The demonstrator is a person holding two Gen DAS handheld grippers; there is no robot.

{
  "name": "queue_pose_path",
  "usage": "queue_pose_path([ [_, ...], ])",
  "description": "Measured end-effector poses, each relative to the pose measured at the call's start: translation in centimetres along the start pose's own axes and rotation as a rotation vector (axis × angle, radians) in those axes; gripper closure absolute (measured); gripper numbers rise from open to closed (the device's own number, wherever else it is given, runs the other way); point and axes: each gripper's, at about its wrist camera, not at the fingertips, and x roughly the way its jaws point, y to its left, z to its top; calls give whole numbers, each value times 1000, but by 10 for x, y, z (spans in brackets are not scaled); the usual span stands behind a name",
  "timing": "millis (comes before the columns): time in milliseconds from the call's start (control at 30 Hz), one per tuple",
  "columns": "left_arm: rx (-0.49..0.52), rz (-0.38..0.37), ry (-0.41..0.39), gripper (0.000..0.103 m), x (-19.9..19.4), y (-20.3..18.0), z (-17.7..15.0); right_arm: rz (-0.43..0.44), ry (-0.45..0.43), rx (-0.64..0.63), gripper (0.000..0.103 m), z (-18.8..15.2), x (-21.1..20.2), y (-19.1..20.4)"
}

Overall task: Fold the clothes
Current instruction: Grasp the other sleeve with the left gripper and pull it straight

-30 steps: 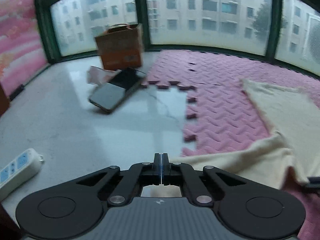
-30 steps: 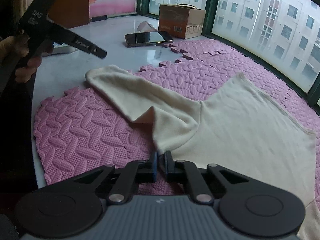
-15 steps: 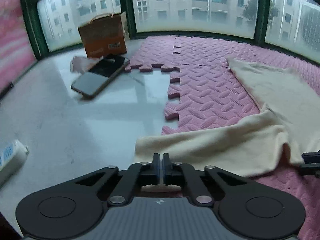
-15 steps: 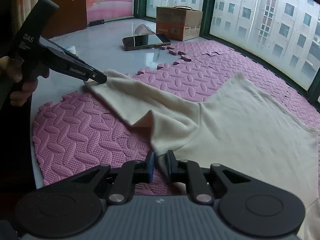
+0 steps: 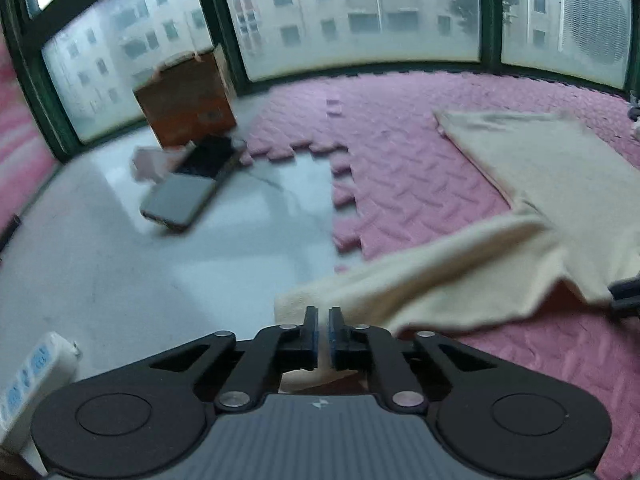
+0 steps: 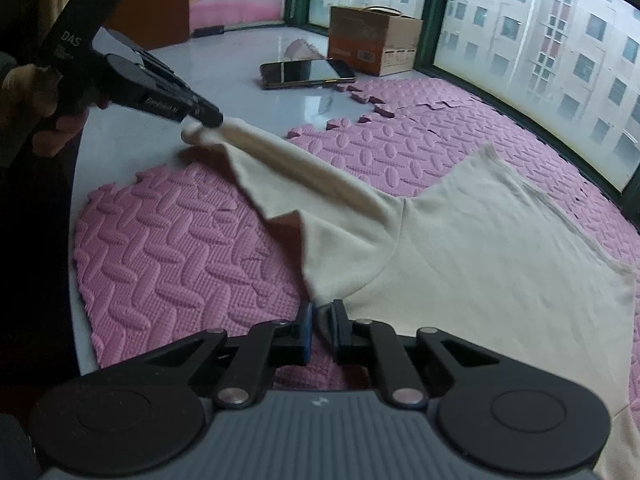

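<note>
A cream long-sleeved garment [image 6: 500, 240] lies spread on the pink foam mat [image 6: 168, 240]. Its sleeve [image 6: 312, 160] rises off the mat, stretched towards the upper left. My left gripper [image 6: 212, 118] has the cuff end pinched at its tip. In the left wrist view the cuff [image 5: 304, 300] sits between the jaws of the left gripper [image 5: 323, 316], which are opening slightly. My right gripper [image 6: 321, 310] is shut on a fold of the garment below the armpit. Its tip shows at the right edge of the left wrist view [image 5: 624, 294].
A phone [image 6: 306, 73] and a brown cardboard box [image 6: 372, 40] sit on the pale floor beyond the mat. A white power strip [image 5: 28, 376] lies at the lower left. Windows ring the far side. A person's hand [image 6: 24, 92] holds the left gripper.
The left gripper came down to the sleeve's cuff and took it. The sleeve end now hangs raised and stretched off the mat. The right gripper kept its place on the fold.
</note>
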Motion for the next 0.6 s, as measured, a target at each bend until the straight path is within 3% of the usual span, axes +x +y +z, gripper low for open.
queue_pose_path([
  [33, -9, 6, 5, 85, 0, 3, -2, 5, 5, -7, 94, 0, -1, 0],
  [67, -31, 21, 3, 70, 0, 8, -3, 13, 8, -7, 95, 1, -3, -2],
  [100, -67, 34, 0, 68, 0, 16, -3, 22, 9, -2, 94, 2, -4, -3],
  [267, -212, 26, 9, 68, 8, 45, 4, 48, -19, 39, 92, 11, -9, -10],
  [433, -170, -19, 49, 68, 28, 34, 12, 49, -48, 70, 92, 18, -8, -13],
  [500, -154, -26, 58, 70, 34, 29, 12, 46, -50, 65, 92, 19, -7, -13],
  [533, -147, -32, 63, 76, 36, 26, 12, 43, -49, 62, 92, 19, -7, -13],
  [567, -120, -32, 65, 91, 38, 22, 11, 38, -47, 61, 92, 19, -5, -13],
  [600, -93, -16, 58, 94, 38, 17, 11, 36, -45, 63, 92, 18, -4, -14],
])
